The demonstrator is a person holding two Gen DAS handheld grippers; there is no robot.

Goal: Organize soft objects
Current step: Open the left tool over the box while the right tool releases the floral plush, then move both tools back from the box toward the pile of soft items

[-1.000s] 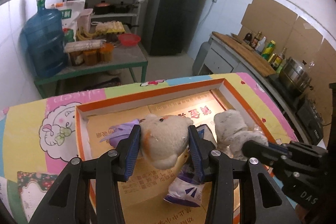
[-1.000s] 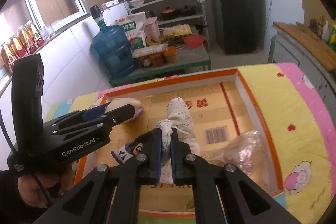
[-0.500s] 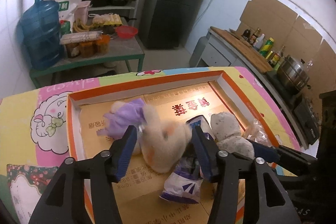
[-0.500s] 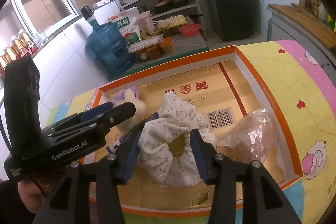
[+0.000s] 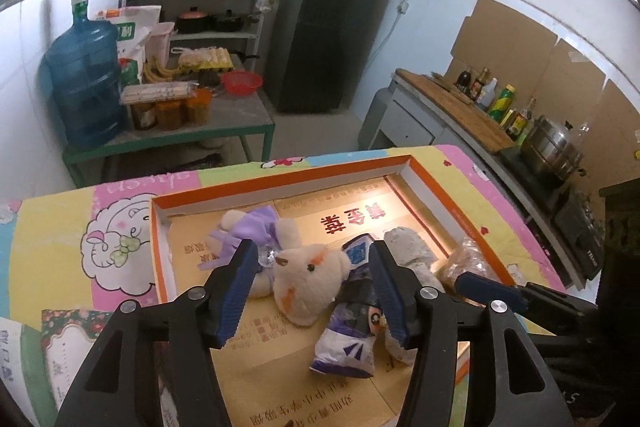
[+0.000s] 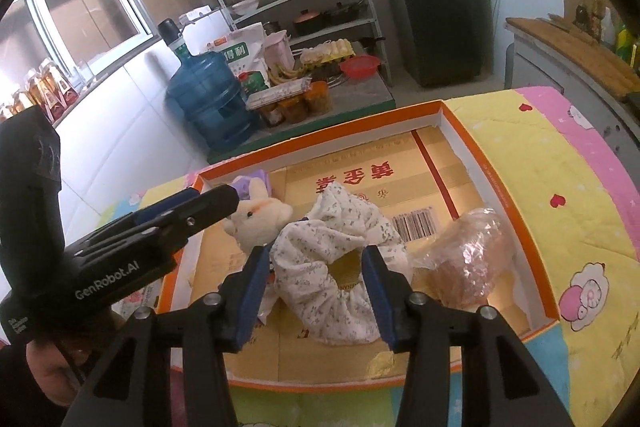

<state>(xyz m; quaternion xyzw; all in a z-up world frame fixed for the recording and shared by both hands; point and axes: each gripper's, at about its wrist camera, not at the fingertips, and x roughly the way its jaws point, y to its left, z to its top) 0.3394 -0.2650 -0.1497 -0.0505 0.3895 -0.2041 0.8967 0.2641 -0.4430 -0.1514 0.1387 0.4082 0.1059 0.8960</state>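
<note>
A shallow orange-rimmed cardboard box lies on a patterned quilt. In it lie a cream plush bunny in a purple dress, a purple-white soft packet, a floral fabric piece and a crumpled clear plastic bag. My left gripper is open above the bunny, jaws apart on either side of it. My right gripper is open above the floral fabric, which rests on the box floor between the jaws. The bunny also shows in the right wrist view.
The box's walls rise around the items. The quilt covers the table around the box. Beyond stand a green table with a water jug, shelves, a dark fridge and a counter with bottles at the right.
Both grippers have opened. The left let go of the bunny, which now lies on the box floor. The right released the floral fabric, which has spread out in the box.
</note>
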